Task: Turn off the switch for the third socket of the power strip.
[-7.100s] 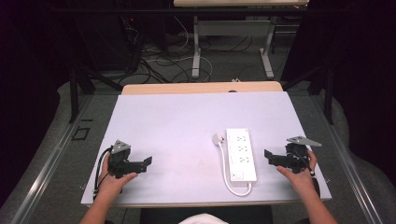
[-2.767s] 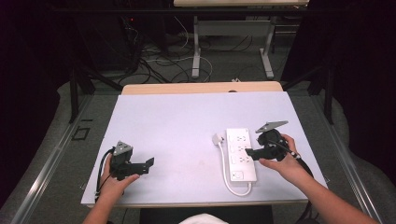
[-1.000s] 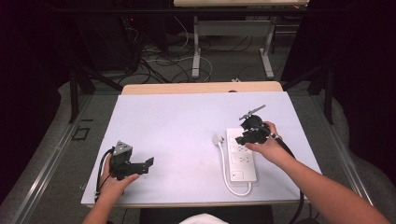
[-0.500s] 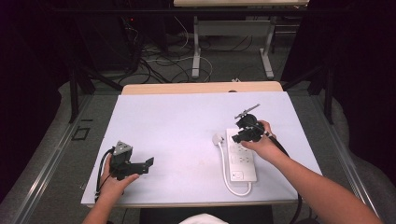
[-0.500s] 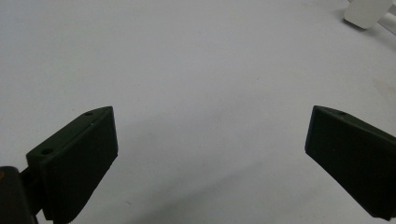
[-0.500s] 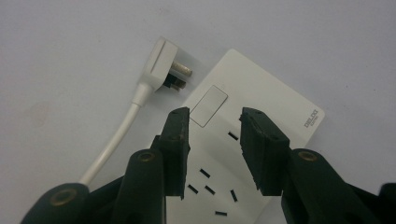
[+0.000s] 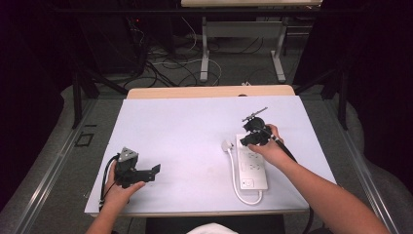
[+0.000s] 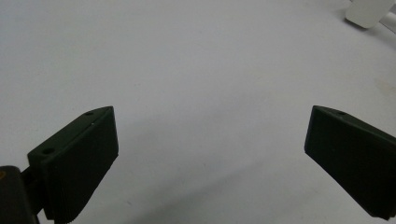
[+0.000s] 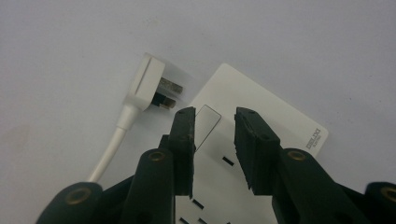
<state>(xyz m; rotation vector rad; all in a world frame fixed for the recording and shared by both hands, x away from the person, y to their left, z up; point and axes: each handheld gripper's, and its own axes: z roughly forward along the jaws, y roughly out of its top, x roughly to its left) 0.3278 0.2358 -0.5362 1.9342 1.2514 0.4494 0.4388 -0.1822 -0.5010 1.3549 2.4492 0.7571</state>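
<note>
Since the earlier frames, the right claw [image 7: 252, 135] has been moved over the power strip [image 7: 253, 165] right of centre on the worktop [image 7: 185, 131]; its jaws have just been closing, nothing gripped. The left claw [image 8: 208, 154] is held wide open, empty.

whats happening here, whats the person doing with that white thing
A person at a table holds a gripper in each hand. The right gripper hovers over the far end of a white power strip, its jaws having just been closing, with a narrow gap between them and nothing gripped yet. The strip's plug lies loose on the table beside that end. The left gripper rests open over bare table at the near left.
</note>
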